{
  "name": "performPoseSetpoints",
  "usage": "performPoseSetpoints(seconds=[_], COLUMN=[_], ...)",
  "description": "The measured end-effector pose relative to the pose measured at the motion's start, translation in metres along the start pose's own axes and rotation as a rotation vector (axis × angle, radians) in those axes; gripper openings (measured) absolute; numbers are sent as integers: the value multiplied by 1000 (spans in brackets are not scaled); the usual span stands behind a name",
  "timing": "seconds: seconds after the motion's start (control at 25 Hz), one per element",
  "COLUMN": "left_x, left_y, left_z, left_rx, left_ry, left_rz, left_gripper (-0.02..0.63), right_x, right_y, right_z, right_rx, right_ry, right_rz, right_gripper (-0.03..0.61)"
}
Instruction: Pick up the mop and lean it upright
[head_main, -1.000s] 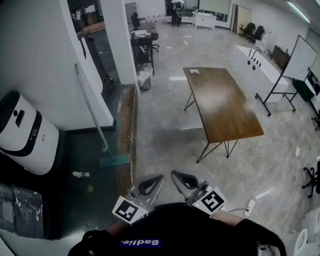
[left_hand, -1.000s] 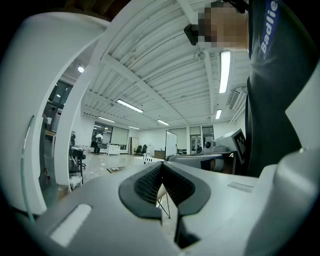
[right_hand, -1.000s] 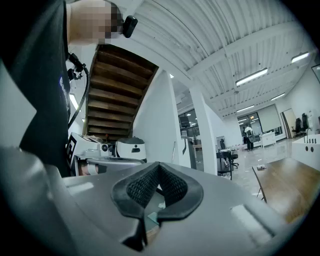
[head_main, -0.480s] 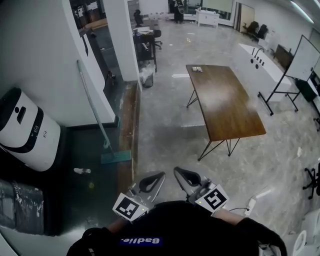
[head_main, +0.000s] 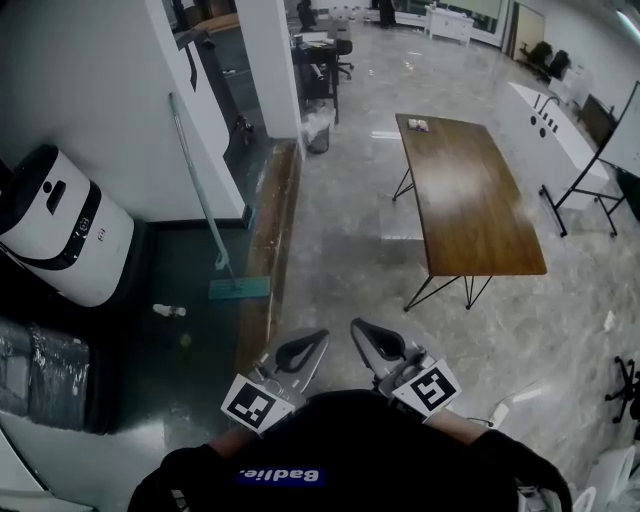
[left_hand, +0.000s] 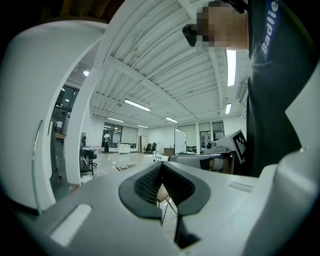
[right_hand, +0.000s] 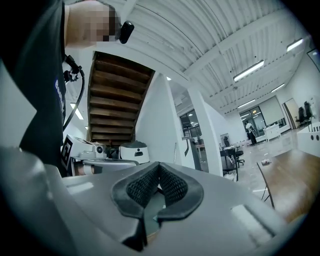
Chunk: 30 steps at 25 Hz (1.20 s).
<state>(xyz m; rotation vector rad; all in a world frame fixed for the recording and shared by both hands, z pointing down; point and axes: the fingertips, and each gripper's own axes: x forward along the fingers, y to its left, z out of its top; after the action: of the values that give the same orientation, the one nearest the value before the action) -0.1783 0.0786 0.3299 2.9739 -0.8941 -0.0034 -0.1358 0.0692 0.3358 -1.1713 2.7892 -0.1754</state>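
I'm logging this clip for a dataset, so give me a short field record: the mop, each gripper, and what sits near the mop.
mop: handle leaning on the white wall, head on the dark floor
left gripper: shut, empty, close to the person's torso
right gripper: shut, empty, beside the left one
contact with mop: none, both grippers well apart from it
near mop: white appliance; small white object on the floor
task state: mop appears already propped upright

Open floor (head_main: 340, 235) ahead; white machine (head_main: 60, 235) left; wooden table (head_main: 470, 200) right.
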Motion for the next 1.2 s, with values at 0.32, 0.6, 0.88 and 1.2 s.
performPoseSetpoints(seconds=[0.32, 0.6, 0.88, 1.2], left_x=[13, 15, -3, -31], left_y=[-1, 5, 48, 133], left_z=[-5, -2, -2, 0], left_rx=[8, 13, 13, 5], left_ry=[8, 5, 4, -13], left_rz=[161, 226, 256, 216], left_gripper=[20, 20, 20, 20], right_x=[-19, -12, 26, 111], right_y=[-21, -24, -17, -7], right_z=[-16, -15, -20, -20], right_rx=[52, 61, 43, 9], right_ry=[42, 63, 87, 94], right_rz=[85, 147, 152, 96], right_gripper=[6, 6, 6, 6])
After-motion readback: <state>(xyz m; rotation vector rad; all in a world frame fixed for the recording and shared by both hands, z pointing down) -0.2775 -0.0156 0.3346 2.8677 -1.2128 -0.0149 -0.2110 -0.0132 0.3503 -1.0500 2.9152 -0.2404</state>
